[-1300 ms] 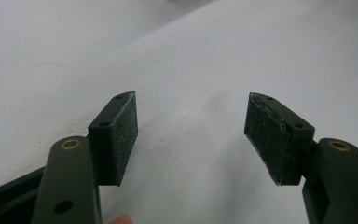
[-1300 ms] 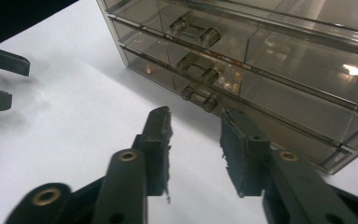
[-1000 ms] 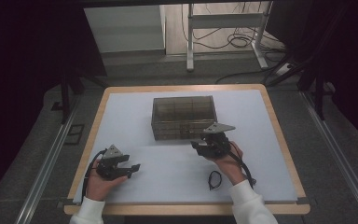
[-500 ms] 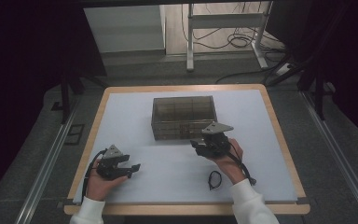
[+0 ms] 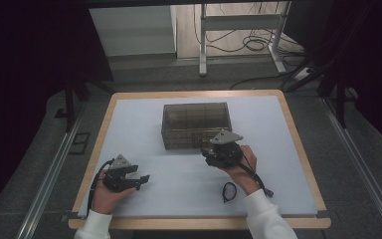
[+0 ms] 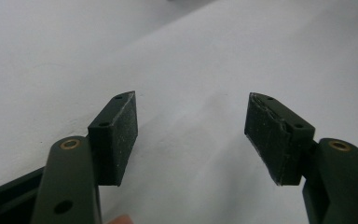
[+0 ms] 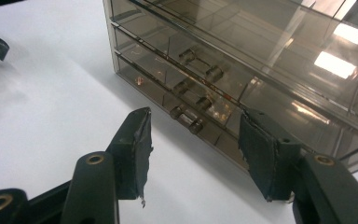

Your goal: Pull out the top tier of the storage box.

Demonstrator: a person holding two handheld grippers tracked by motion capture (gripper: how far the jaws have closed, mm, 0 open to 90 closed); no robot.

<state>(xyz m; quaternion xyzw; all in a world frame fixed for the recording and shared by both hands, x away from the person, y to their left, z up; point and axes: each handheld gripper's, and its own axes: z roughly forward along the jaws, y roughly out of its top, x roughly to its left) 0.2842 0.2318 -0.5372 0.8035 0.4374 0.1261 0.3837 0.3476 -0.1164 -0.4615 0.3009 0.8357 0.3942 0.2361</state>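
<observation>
Step in hand, as I judge it: approach to a drawer pull, no contact yet.

Left gripper [image 5: 140, 179] sits low on the near-left of the mat [image 5: 139, 124], jaws spread wide with nothing between them; in the left gripper view the pads [image 6: 121, 130] frame bare white mat. It looks parked.

Right gripper [image 5: 210, 153] is held just in front of the drawer box [image 5: 195, 115], jaws wide and empty. In the right gripper view the pads [image 7: 137, 149] bracket the bottom drawer's pull [image 7: 187, 118], near but apart from it. A black cable loop [image 5: 229, 191] lies on the mat beside the right hand [image 5: 238, 172].

The drawer box, smoky clear plastic with three tiers, stands mid-mat, front towards the person. All drawers look pushed in. A small reddish item [image 7: 140, 80] shows through a drawer front; cannot tell what it is.

Next move, as I judge it: ease the right gripper forward until the pads straddle the bottom pull, line up with its small twin posts, close, then draw straight back. The box may slide with the pull, so the left gripper may need to brace it.

Against the earlier frames: the right jaws have just been opening, nothing between them. Right hand has crept barely closer to the box. Left gripper and box unchanged.
</observation>
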